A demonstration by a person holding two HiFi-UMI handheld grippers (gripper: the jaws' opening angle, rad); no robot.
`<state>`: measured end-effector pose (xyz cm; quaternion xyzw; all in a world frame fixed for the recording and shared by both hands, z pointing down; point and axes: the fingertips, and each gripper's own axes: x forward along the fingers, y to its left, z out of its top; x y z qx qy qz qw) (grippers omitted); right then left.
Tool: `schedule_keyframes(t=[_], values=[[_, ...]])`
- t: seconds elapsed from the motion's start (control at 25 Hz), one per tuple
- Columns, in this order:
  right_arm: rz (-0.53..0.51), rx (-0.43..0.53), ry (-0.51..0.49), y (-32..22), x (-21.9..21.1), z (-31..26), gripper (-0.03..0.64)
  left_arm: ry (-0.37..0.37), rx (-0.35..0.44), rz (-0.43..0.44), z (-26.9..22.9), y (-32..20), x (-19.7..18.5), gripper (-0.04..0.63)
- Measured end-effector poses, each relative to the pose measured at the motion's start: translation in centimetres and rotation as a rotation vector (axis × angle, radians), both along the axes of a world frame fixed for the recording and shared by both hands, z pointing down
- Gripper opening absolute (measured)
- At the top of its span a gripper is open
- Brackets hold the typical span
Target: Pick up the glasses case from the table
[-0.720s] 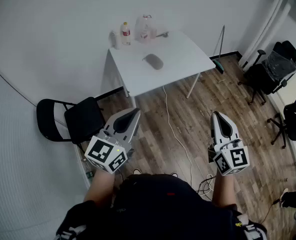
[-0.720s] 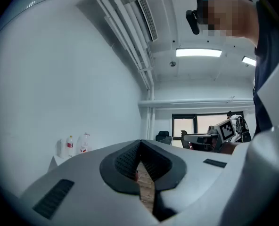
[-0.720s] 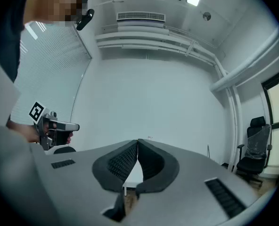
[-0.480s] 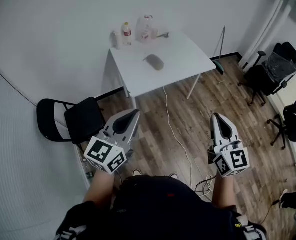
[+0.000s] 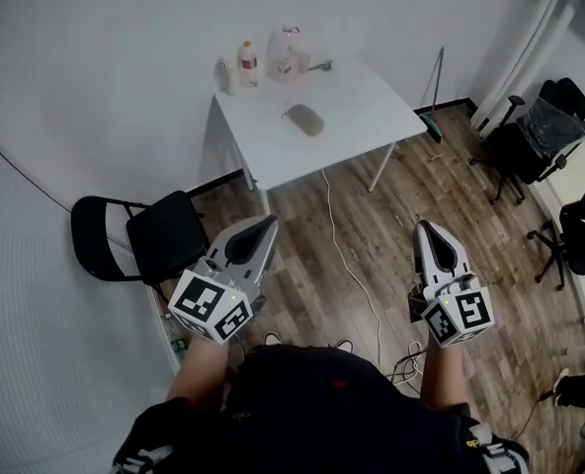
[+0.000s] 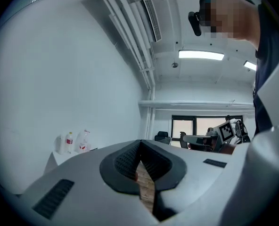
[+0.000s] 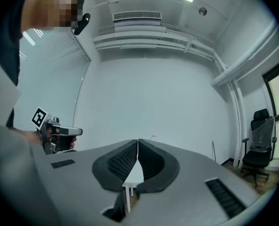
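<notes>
A grey oval glasses case point(image 5: 305, 119) lies on the white table point(image 5: 357, 107) across the room, in the head view. My left gripper point(image 5: 265, 224) and right gripper point(image 5: 429, 228) are held level over the wood floor, far short of the table. Both have their jaws closed tip to tip with nothing between them. In the left gripper view my left gripper point(image 6: 140, 142) is shut, with the table's corner low at the left. In the right gripper view my right gripper point(image 7: 138, 141) is shut too, and the white table point(image 7: 135, 173) shows through the gap below the tips.
Two bottles point(image 5: 246, 65) and a clear jug point(image 5: 288, 55) stand at the table's back edge. A black chair point(image 5: 154, 235) stands left of me by the wall. Office chairs point(image 5: 544, 131) crowd the right side. A white cable point(image 5: 347, 255) runs across the floor from the table.
</notes>
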<state>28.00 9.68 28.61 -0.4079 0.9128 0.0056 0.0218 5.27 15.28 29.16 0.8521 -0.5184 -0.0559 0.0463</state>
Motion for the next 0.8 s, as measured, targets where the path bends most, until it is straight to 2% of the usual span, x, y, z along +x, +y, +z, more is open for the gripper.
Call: schedule_keyframes(t=[0.2,0.36,0.48,0.64,0.8], values=[[-0.052,-0.012,0.023,0.1,-4.3,0.9,0.023,-0.059,-0.027,-0.020,1.5,0.8,-3.2,0.020],[-0.142,0.056,0.060,1.6,-11.1,0.8,0.023,0.038,-0.045,-0.026,1.9,1.6,-7.9,0.020],[-0.182,0.048,0.034,1.9,-15.1,1.0,0.023,0.027,-0.045,-0.034,2.4,1.5,-10.9,0.020],[-0.168,0.024,0.033,1.2,-17.5,1.4,0.023,0.031,-0.057,-0.015,3.0,1.1,-13.5,0.020],[-0.137,0.011,0.044,-0.5,-18.0,1.8,0.023,0.048,-0.061,0.008,3.7,-0.4,-14.6,0.020]])
